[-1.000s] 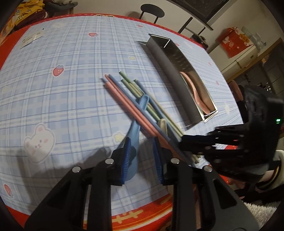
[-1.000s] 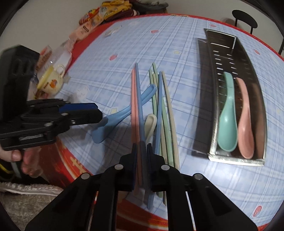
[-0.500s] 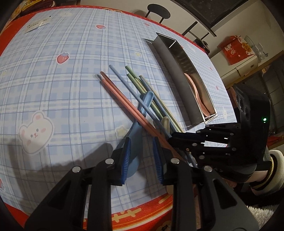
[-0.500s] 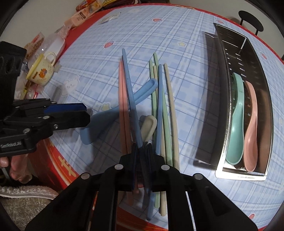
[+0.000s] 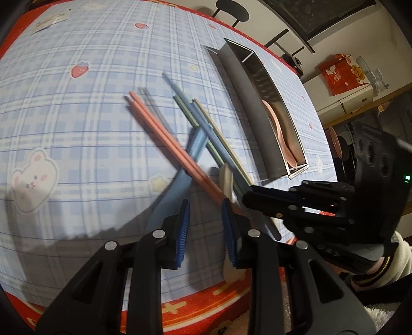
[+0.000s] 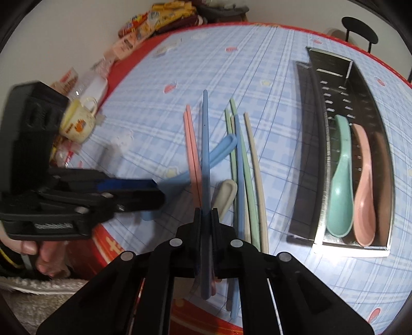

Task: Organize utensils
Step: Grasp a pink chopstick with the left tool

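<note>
My right gripper is shut on a blue chopstick and holds it lifted above the table; it also shows in the left wrist view. Under it lie two pink chopsticks, a blue spoon, a beige spoon and green, blue and beige chopsticks. My left gripper is open and empty, just above the blue spoon's bowl. A steel utensil tray at the right holds a teal spoon and a pink spoon.
The table has a blue plaid cloth with a red border at the near edge. A yellow cup and snack packets sit at the table's left side. A black chair stands beyond the far edge.
My right gripper has lifted the blue chopstick higher off the pile and swung its tip to the right. My left gripper has stayed open over the blue spoon.
</note>
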{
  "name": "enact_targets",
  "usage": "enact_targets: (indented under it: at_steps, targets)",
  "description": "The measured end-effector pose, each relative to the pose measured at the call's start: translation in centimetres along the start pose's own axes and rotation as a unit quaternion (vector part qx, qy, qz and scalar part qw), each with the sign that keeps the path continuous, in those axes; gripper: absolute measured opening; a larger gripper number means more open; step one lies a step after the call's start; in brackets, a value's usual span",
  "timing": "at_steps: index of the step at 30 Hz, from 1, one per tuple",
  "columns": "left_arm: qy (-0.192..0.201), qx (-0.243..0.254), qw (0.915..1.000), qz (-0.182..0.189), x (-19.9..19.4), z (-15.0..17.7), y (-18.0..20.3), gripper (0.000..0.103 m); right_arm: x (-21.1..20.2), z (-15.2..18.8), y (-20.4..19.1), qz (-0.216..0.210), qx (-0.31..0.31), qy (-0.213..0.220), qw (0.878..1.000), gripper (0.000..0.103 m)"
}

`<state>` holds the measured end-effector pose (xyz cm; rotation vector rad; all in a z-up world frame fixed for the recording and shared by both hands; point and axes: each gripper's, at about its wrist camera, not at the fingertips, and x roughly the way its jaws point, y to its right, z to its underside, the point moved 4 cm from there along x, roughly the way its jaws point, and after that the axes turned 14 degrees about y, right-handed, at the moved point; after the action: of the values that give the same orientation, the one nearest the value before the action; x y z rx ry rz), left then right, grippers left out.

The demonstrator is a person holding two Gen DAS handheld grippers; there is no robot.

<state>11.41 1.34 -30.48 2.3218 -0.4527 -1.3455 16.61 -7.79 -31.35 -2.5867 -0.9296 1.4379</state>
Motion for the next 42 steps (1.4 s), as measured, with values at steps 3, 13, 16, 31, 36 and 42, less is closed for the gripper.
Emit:
enact_targets:
  at_steps: [3,13,16,31,36,42]
  targets:
    - [-0.007,-0.014,0.9999,0.005,0.7,-0.1,0.4,0.027,-1.6,-0.2,0.5,0.002,0.008,0.028,1.0,0.007]
    - [-0.02,-0.073,0.9971,-0.015,3.3,0.2,0.9,0.025,-5.0,0.0,3.3,0.002,0.043,0.074,0.996,0.007]
    - [-0.019,-0.092,0.9951,-0.029,3.9,0.3,0.5,0.021,-5.3,0.2,3.9,0.001,0.046,0.077,0.996,0.007]
    - [-0.007,-0.115,0.9919,-0.054,5.9,-0.3,1.3,0.023,-6.4,0.5,4.9,-0.006,0.047,0.084,0.995,0.008]
    - [-0.005,-0.117,0.9916,-0.054,6.1,-0.6,1.2,0.024,-6.5,0.6,5.2,-0.004,0.051,0.085,0.995,0.007]
    - [-0.008,-0.124,0.9913,-0.041,6.0,-0.2,0.8,0.015,-6.6,0.6,5.1,-0.003,0.053,0.085,0.995,0.007]
